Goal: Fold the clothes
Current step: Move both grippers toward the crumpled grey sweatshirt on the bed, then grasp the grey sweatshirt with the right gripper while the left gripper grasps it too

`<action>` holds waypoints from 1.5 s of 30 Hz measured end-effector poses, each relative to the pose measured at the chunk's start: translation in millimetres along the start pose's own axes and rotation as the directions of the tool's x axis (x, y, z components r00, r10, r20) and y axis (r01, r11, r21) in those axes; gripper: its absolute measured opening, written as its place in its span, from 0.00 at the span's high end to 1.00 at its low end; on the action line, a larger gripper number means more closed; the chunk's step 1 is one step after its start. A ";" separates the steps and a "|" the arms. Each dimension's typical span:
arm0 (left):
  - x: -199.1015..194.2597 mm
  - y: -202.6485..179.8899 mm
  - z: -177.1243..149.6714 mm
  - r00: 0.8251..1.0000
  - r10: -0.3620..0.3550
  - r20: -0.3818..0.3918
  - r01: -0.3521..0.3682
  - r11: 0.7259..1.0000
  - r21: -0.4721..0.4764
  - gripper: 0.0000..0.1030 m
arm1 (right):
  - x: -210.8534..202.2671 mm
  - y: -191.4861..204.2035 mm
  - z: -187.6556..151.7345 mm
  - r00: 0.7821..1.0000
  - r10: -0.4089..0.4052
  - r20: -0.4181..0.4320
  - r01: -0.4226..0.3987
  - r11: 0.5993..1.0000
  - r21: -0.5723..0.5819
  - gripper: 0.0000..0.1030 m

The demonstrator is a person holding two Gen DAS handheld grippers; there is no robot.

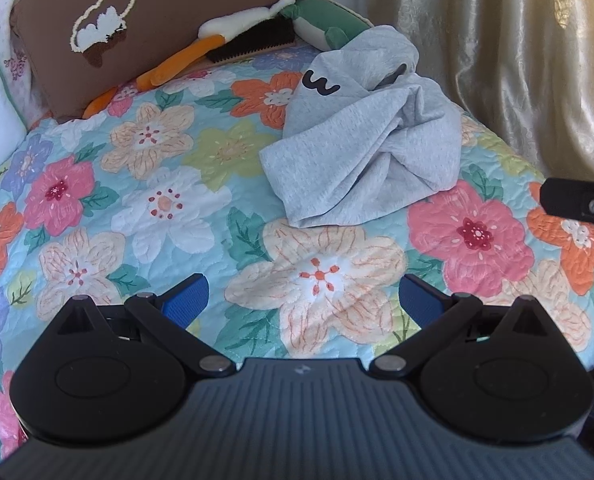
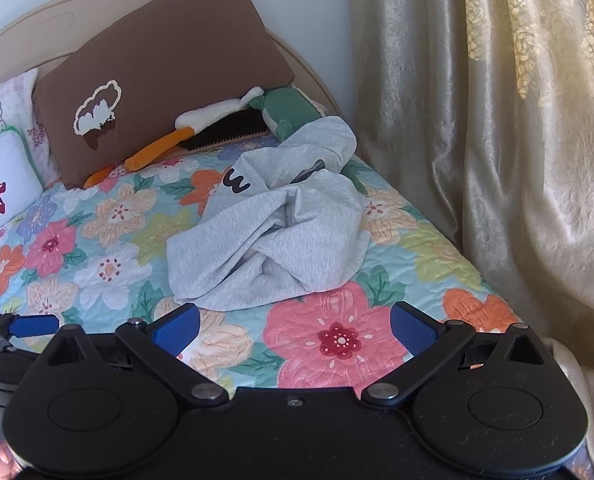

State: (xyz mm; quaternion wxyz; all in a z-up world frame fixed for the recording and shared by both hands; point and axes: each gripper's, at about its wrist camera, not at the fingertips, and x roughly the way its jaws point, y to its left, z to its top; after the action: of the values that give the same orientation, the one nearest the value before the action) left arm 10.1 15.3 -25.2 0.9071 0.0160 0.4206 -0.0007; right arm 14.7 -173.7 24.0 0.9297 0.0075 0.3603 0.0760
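A crumpled light grey garment (image 1: 361, 140) with a black "w" mark lies in a heap on the flowered quilt (image 1: 157, 208), toward the far right of the bed. It also shows in the right wrist view (image 2: 269, 236). My left gripper (image 1: 303, 300) is open and empty, hovering above the quilt in front of the garment. My right gripper (image 2: 293, 330) is open and empty, just short of the garment's near edge. The left gripper's blue finger (image 2: 33, 325) shows at the left edge of the right wrist view.
A brown pillow (image 2: 157, 72), a white pillow (image 2: 1, 184), an orange and green plush toy (image 2: 201, 128) and a brush (image 2: 225, 132) lie at the bed's head. A gold curtain (image 2: 497, 120) hangs along the bed's right side.
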 end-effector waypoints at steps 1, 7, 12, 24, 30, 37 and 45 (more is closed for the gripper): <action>-1.2 0.7 2.0 1.000 0.003 0.005 -0.003 1.000 0.003 0.00 | 0.8 0.5 -0.4 1.000 -0.002 -0.003 0.002 1.000 -0.003 0.00; -10.2 4.9 8.9 0.998 0.032 0.051 -0.034 0.999 0.025 0.00 | 6.2 -2.8 -1.0 1.000 -0.016 -0.026 0.017 1.000 0.007 0.00; -5.0 5.7 8.7 0.999 0.004 0.033 -0.004 1.000 -0.002 0.00 | 11.3 -4.8 -1.2 0.999 -0.017 -0.036 0.018 1.000 0.023 0.00; 4.5 10.8 18.9 0.992 -0.023 0.126 0.028 0.999 -0.042 0.00 | 23.6 -6.4 12.5 0.995 0.097 0.034 -0.099 0.994 0.054 0.00; 43.6 30.9 37.7 0.982 -0.118 0.146 0.139 0.980 -0.142 0.01 | 74.6 -21.8 28.3 0.994 0.106 0.010 -0.106 0.979 0.176 0.00; 78.0 50.3 35.4 0.964 -0.173 0.203 0.203 0.969 -0.138 0.02 | 112.2 -50.8 24.3 0.961 0.275 0.003 -0.250 0.870 0.425 0.00; 104.6 63.2 45.2 0.963 -0.186 0.196 0.216 0.966 -0.141 0.01 | 168.8 -72.3 22.3 0.960 0.280 0.004 -0.214 0.724 0.656 0.00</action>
State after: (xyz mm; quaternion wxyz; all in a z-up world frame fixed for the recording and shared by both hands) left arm 113.1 78.5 -74.0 0.9351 -0.1005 0.3344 -0.0605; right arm 162.5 -219.6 -77.4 0.8322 0.3738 0.4036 0.0698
